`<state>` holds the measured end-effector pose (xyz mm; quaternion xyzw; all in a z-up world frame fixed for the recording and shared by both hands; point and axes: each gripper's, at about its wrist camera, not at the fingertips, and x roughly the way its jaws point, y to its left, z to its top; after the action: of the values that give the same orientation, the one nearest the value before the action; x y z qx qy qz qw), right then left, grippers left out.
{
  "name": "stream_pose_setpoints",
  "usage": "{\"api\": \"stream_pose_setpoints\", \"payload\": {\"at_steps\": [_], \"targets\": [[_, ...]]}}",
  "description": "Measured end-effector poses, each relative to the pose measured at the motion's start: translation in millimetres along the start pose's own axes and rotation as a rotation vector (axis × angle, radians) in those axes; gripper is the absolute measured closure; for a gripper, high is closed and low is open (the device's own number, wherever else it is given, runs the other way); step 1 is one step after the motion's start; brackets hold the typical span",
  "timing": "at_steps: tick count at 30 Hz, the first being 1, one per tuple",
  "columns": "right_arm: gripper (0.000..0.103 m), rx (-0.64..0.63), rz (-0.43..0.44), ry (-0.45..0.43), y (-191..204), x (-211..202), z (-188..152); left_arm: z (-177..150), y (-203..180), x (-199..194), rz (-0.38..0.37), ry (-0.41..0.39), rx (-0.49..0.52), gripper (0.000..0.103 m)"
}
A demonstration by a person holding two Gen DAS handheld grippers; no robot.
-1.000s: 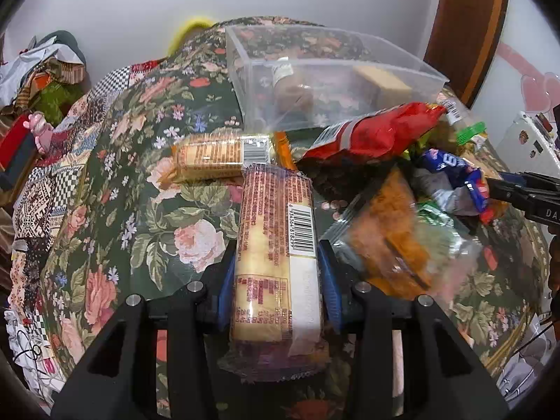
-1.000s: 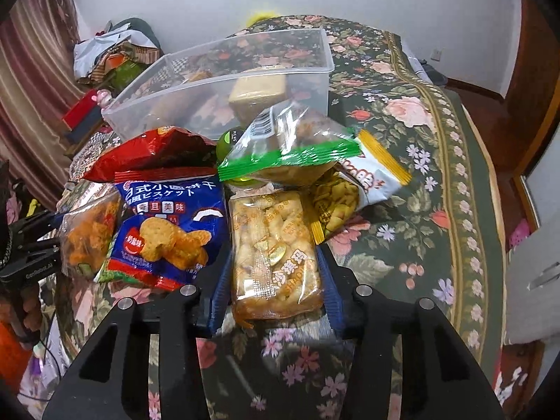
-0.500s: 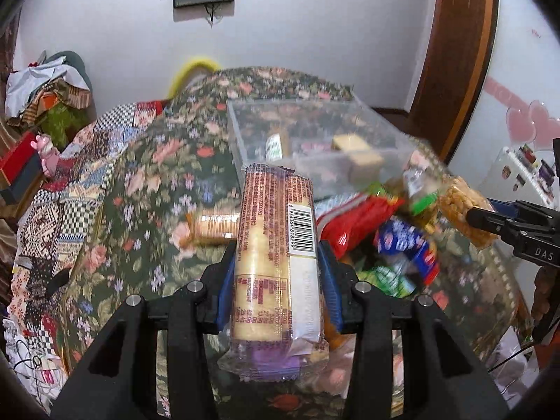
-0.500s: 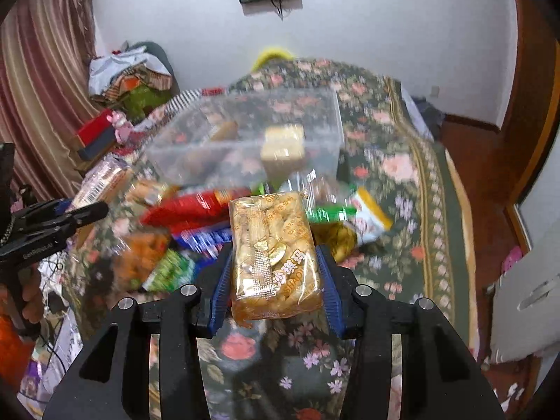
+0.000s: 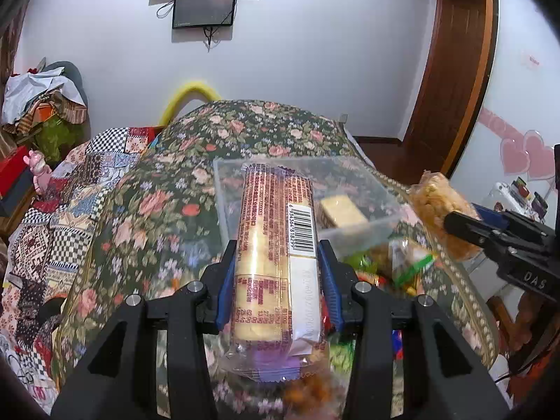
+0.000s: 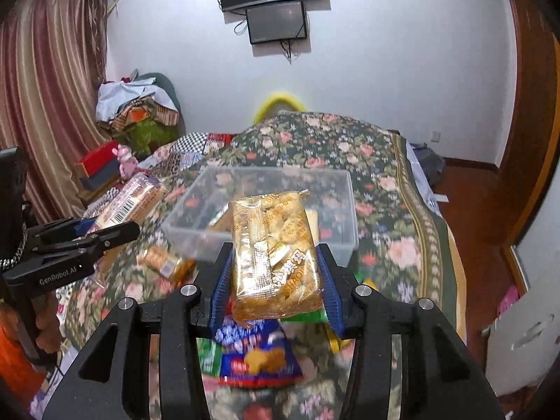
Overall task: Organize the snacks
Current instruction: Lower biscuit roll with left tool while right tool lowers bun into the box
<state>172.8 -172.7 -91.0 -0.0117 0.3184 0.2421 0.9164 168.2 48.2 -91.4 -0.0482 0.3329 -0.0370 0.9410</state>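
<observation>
The long biscuit roll (image 5: pixel 276 255) sits lengthwise between the blue pads of the left gripper (image 5: pixel 276 280), which is closed against both its sides at a partial opening. The packet of small golden biscuits (image 6: pixel 276 248) is clamped the same way in the right gripper (image 6: pixel 276 280).

Change: a second ago both packs lay among the pile on the floral bedspread (image 5: pixel 147 210); both are now lifted clear of it and ride in front of the clear plastic bin (image 5: pixel 367 189), which lies on the bed beyond them. The jaw openings have not altered during the lift. The bin has dropped from the upper part of each view to the middle, consistent with both tools having been raised and tipped upward.

Meaning for the task: the pick-up is judged complete for both items. The remaining move is judged to be a carry forward over the near bin wall, then release.

View differences:
- The left wrist view shows the roll's barcode and a pale wrapped block (image 5: pixel 341 211) already in the bin. It shows the right gripper at far right side-on, holding its packet.
- The right wrist view shows the full bin rim, the left gripper at far left with the roll, a loose biscuit pack (image 6: pixel 164 260) left of the bin, and a blue snack bag (image 6: pixel 259 357) remaining below the jaws.
</observation>
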Motion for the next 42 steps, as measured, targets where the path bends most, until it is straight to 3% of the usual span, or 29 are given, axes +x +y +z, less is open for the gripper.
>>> {"api": "stream_pose_setpoints", "payload": {"at_steps": [13, 27, 38, 42], "targets": [[0.061, 0.026, -0.009, -0.013, -8.5, 50.6, 35.5, 40.0, 4.0, 60.1, 0.001, 0.022, -0.017, 0.060], [0.061, 0.021, 0.009, 0.117, -0.3, 114.7, 38.7, 39.8, 9.9, 125.3, 0.024, 0.139, -0.027, 0.060], [0.059, -0.016, 0.004, 0.225, 5.1, 140.6, 30.6, 39.1, 7.1, 129.9, 0.023, 0.148, 0.004, 0.061], [0.059, 0.003, 0.015, 0.221, 3.4, 135.7, 31.8, 38.8, 5.4, 123.9, 0.025, 0.143, 0.008, 0.061]]}}
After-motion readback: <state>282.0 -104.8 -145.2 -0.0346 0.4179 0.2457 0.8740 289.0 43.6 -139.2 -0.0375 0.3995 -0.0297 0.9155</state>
